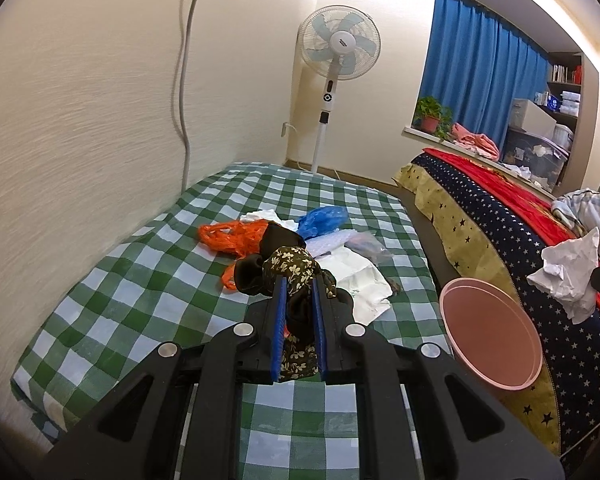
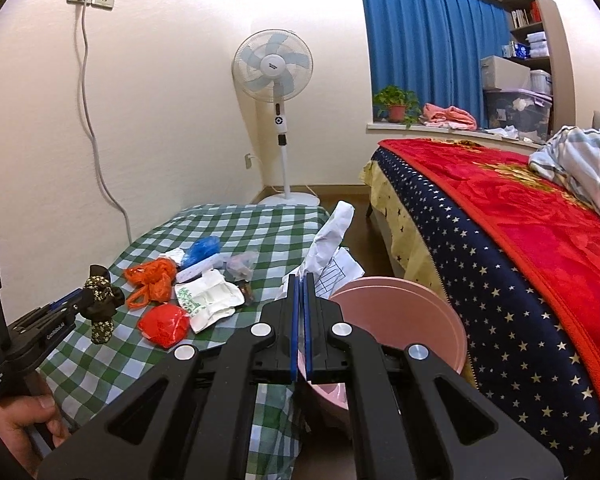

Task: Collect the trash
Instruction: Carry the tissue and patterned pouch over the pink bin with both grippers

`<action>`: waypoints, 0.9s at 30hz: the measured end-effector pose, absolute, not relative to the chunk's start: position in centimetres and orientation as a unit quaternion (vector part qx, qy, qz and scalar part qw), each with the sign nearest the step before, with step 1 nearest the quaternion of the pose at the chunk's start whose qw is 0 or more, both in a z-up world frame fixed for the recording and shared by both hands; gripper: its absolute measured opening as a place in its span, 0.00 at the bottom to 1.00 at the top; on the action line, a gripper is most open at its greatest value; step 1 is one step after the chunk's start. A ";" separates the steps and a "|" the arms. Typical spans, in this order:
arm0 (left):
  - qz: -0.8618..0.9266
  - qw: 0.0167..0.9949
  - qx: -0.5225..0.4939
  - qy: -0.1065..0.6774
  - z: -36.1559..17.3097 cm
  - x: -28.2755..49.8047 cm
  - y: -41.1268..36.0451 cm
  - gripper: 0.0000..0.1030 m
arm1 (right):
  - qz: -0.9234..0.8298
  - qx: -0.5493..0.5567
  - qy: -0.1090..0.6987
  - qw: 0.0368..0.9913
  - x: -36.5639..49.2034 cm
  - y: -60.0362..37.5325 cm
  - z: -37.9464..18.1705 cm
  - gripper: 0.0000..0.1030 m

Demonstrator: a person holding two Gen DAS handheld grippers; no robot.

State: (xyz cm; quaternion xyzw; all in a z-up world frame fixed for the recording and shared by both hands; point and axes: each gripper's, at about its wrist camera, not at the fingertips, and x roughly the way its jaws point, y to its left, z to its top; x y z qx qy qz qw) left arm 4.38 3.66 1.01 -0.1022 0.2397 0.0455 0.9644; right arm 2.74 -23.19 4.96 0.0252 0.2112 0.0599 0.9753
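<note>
My left gripper (image 1: pixel 299 284) is shut on a dark floral cloth (image 1: pixel 296 272) above the green checked cover (image 1: pixel 140 280). The right wrist view shows the same gripper (image 2: pixel 80 298) and cloth (image 2: pixel 100 306) at the left. My right gripper (image 2: pixel 303 280) is shut on a crumpled white paper (image 2: pixel 328 244), held just over the near rim of the pink bin (image 2: pixel 420 320). That paper (image 1: pixel 568 276) and the bin (image 1: pixel 492 332) appear at the right of the left wrist view. Loose trash lies on the cover: an orange bag (image 2: pixel 152 280), a red bag (image 2: pixel 164 324), a white wrapper (image 2: pixel 208 300) and a blue bag (image 2: pixel 202 250).
A bed with a starred cover and red blanket (image 2: pixel 520 216) runs along the right, the bin standing between it and the checked cover. A standing fan (image 2: pixel 274 68) is in the far corner. A grey cable (image 2: pixel 96 152) hangs down the left wall. A hand (image 2: pixel 16 416) grips the left handle.
</note>
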 end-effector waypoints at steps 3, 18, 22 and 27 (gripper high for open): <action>0.042 0.965 -0.101 0.240 0.9 4.6 3.4 0.12 | 0.055 0.027 0.212 0.975 2.8 -23.4 4.8 0.02; 0.027 0.966 -0.083 0.244 0.3 6.0 1.5 0.12 | 0.042 0.034 0.222 0.973 4.2 -24.4 3.6 0.02; 0.022 0.966 -0.078 0.244 0.3 6.2 1.1 0.12 | 0.039 0.040 0.224 0.973 4.5 -24.7 3.4 0.02; 0.018 0.967 -0.072 0.243 0.3 6.4 0.6 0.12 | 0.034 0.045 0.224 0.973 4.8 -25.0 3.3 0.02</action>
